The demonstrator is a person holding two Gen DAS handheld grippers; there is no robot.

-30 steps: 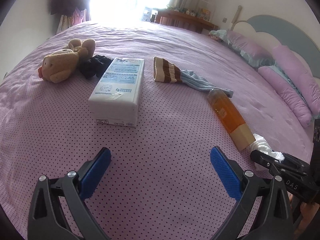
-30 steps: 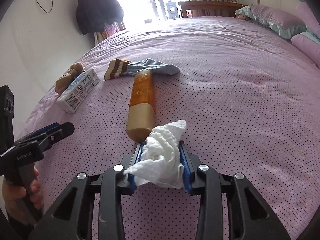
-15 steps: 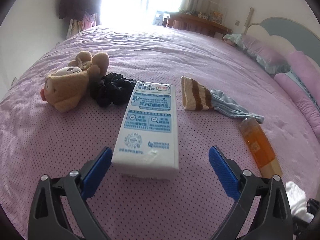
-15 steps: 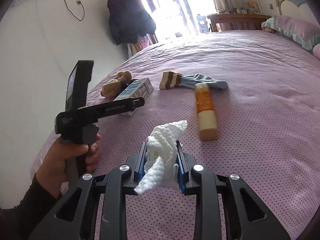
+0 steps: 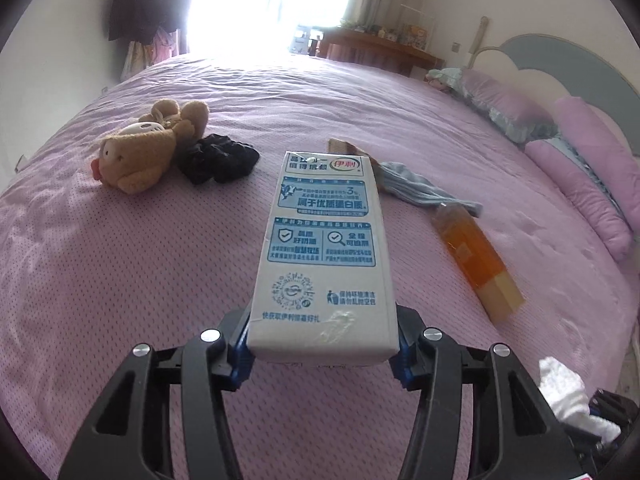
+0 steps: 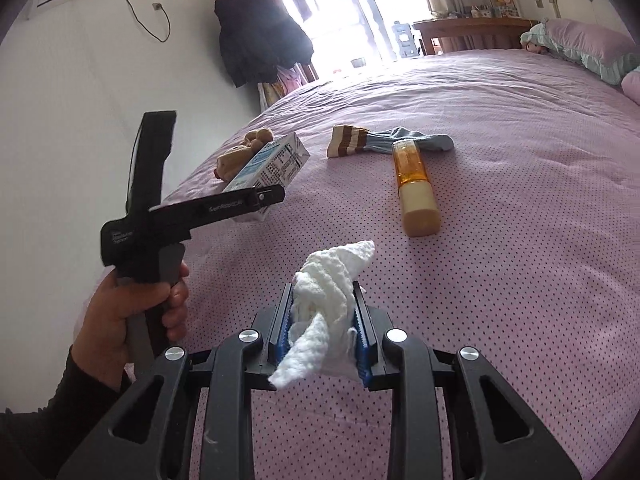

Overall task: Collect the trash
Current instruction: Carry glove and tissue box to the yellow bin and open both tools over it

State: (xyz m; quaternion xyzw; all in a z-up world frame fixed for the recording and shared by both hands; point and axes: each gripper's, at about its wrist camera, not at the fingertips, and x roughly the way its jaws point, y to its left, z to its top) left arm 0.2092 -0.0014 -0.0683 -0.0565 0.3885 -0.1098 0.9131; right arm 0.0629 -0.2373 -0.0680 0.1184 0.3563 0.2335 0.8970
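My left gripper (image 5: pixel 322 354) is shut on the near end of a white and blue milk carton (image 5: pixel 326 248), which points away over the purple bed (image 5: pixel 120 280). In the right wrist view the carton (image 6: pixel 266 170) shows tilted, its far end raised. My right gripper (image 6: pixel 322 334) is shut on a crumpled white tissue (image 6: pixel 330 292) and holds it above the bed. An orange bottle with a cream cap (image 6: pixel 414 186) lies on the bed ahead of it; it also shows in the left wrist view (image 5: pixel 476 260).
A brown plush toy (image 5: pixel 148 148) and a black cloth (image 5: pixel 218 158) lie at the left. A striped blue sock (image 6: pixel 376 142) lies beyond the bottle. Purple pillows (image 5: pixel 592 176) line the right side. The left hand-held gripper (image 6: pixel 160 208) stands left of the tissue.
My left gripper moved forward to the milk carton and closed on its near end, and the carton now tilts up. My right gripper kept hold of the tissue and swung left.
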